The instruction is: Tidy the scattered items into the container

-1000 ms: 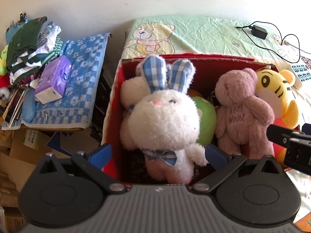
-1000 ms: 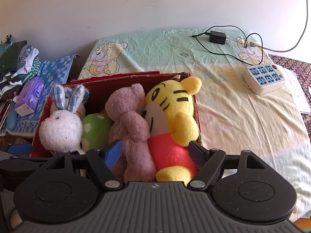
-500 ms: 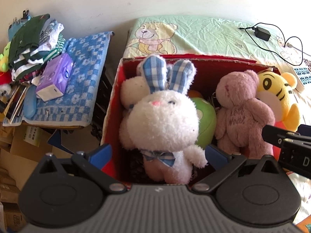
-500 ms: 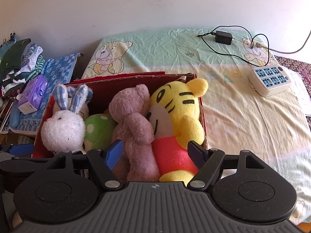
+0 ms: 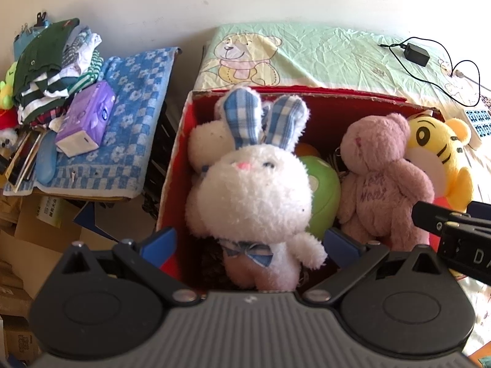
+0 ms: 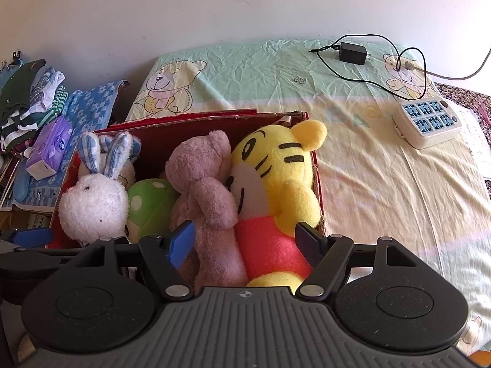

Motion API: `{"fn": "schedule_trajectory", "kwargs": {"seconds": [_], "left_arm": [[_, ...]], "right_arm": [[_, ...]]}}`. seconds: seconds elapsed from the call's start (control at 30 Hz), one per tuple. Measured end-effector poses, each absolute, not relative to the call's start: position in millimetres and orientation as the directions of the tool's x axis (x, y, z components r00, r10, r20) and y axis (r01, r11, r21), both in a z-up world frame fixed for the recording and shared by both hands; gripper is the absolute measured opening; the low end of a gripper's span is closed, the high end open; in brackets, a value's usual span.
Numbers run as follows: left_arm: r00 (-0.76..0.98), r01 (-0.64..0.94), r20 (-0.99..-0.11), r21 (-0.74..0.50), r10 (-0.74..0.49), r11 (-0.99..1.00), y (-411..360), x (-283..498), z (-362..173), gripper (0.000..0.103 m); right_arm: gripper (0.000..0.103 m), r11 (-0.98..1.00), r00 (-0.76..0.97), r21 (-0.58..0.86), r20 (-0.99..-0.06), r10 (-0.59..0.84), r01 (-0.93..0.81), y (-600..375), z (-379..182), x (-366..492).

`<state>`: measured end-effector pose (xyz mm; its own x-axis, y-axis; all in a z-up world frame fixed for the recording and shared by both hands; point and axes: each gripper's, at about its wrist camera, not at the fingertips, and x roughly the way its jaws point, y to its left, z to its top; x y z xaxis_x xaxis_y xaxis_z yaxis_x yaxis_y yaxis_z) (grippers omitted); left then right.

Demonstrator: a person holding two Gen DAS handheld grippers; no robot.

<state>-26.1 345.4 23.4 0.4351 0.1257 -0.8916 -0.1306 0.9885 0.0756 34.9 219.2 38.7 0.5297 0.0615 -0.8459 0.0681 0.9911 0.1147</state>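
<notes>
Four soft toys sat packed in the red box on the bed sheet: a white rabbit with blue checked ears at the left end, a green toy beside it, a pink bear next, and a yellow tiger pressed against the box's right wall. The left gripper hung over the rabbit with its fingers spread wide and nothing between them. The right gripper was likewise wide apart and empty above the bear and tiger. A power strip and a black charger with its cord lay on the sheet, well apart from the box. Left of the bed, a purple tissue pack rested on a blue checked towel beside folded clothes.
</notes>
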Motion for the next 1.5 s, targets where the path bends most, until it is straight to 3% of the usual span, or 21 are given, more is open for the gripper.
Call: {"fn": "schedule_trajectory", "kwargs": {"seconds": [1.5], "left_arm": [[0.465,-0.099,-0.879,0.064,0.103,0.993,355.7,-39.3,23.7,0.101]], "right_arm": [[0.074,0.992,0.532,0.105,-0.845,0.049,0.075,235.8,43.5,22.6]]}}
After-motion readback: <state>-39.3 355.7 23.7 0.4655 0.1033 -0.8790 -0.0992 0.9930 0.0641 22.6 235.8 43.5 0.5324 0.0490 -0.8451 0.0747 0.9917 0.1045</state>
